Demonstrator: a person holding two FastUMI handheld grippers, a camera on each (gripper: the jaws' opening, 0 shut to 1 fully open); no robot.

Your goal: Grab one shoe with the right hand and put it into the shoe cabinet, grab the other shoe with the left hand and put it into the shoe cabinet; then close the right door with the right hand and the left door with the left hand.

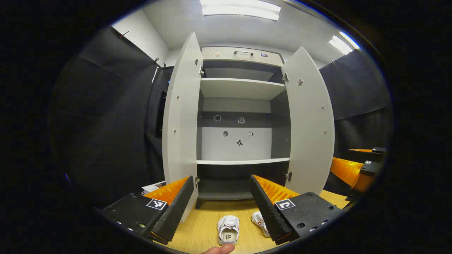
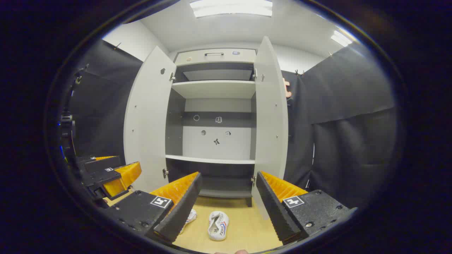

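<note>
Two small white sneakers lie side by side on the wooden tabletop, just in front of the shoe cabinet. In the left gripper view one shoe sits between the claw's fingers with its opening facing up, and the other shoe lies just beside it, partly behind the black finger.

The left claw is released, jaws spread wide and holding nothing. The right claw is likewise spread and empty, hanging above the pair.

The sneakers look child-sized, light and soft in the upper, with a stiffer sole. They should lift easily. I would pinch each across the heel collar or the sides of the upper, where the ribbed pads can bite. The toe seems rounder and likelier to slip.

The cabinet stands open, its left door and right door both swung outward. The shelves in sight carry no shoes. The middle shelf is bare, apart from a few small stickers on the back panel.
</note>
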